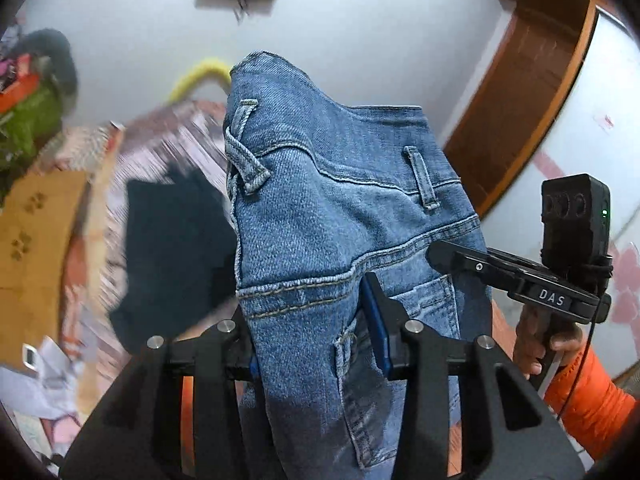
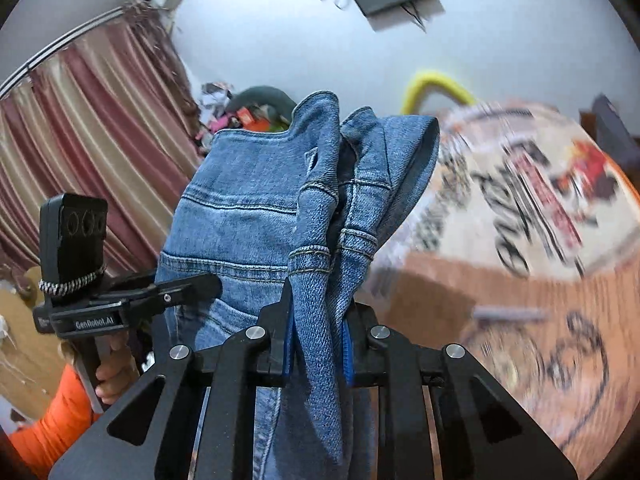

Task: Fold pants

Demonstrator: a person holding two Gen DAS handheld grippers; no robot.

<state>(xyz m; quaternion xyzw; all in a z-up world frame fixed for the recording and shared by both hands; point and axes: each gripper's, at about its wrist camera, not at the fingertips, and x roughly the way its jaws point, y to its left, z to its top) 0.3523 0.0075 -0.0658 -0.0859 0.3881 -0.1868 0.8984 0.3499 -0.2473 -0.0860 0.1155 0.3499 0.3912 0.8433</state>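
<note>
Blue denim pants hang in the air, held at the waistband end by both grippers. In the left wrist view my left gripper is shut on the pants near a belt loop and back pocket. My right gripper reaches in from the right and touches the same waist area. In the right wrist view my right gripper is shut on a bunched fold of the pants. My left gripper grips the pants from the left. The legs hang down out of sight.
A bed with a patterned cover lies below and to the right, blurred. A dark garment lies on the bed. A curtain hangs on the left, a wooden door frame is on the right.
</note>
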